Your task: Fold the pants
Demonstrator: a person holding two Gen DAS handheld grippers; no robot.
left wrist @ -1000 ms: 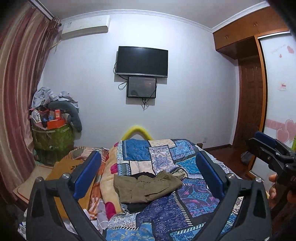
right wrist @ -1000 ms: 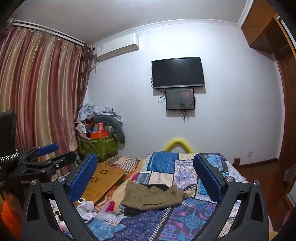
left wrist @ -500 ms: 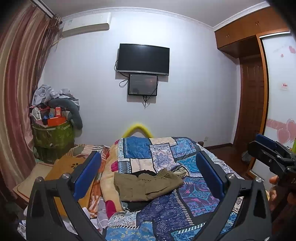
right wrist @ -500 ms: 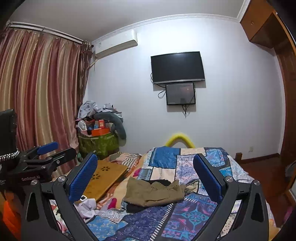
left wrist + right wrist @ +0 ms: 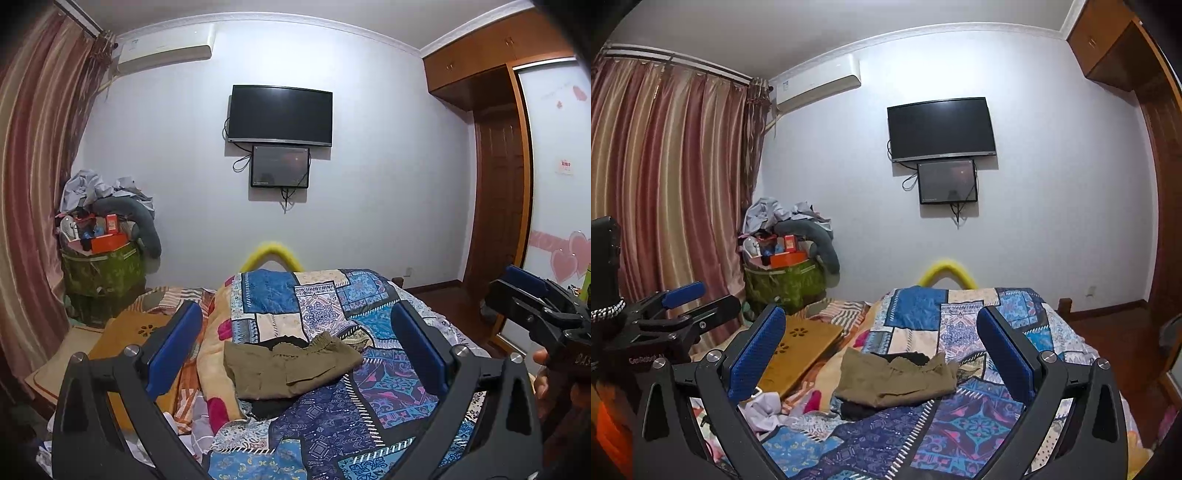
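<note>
Olive-brown pants (image 5: 288, 365) lie crumpled in a loose heap on the patchwork quilt (image 5: 369, 417), on top of a dark garment (image 5: 271, 406). They also show in the right wrist view (image 5: 897, 376). My left gripper (image 5: 297, 350) is open and empty, held above the bed and short of the pants. My right gripper (image 5: 886, 354) is open and empty, also short of the pants. Each gripper shows at the edge of the other's view: the right one (image 5: 535, 306) and the left one (image 5: 683, 306).
A wooden lap table (image 5: 801, 350) lies left of the quilt among loose clothes. A full green basket (image 5: 783, 280) stands by the curtain. A TV (image 5: 940, 129) hangs on the far wall. A wardrobe (image 5: 498, 221) stands at the right.
Both grippers have tilted up and drifted slightly; the pants sit a little lower in both views. The pants have not moved on the bed.
</note>
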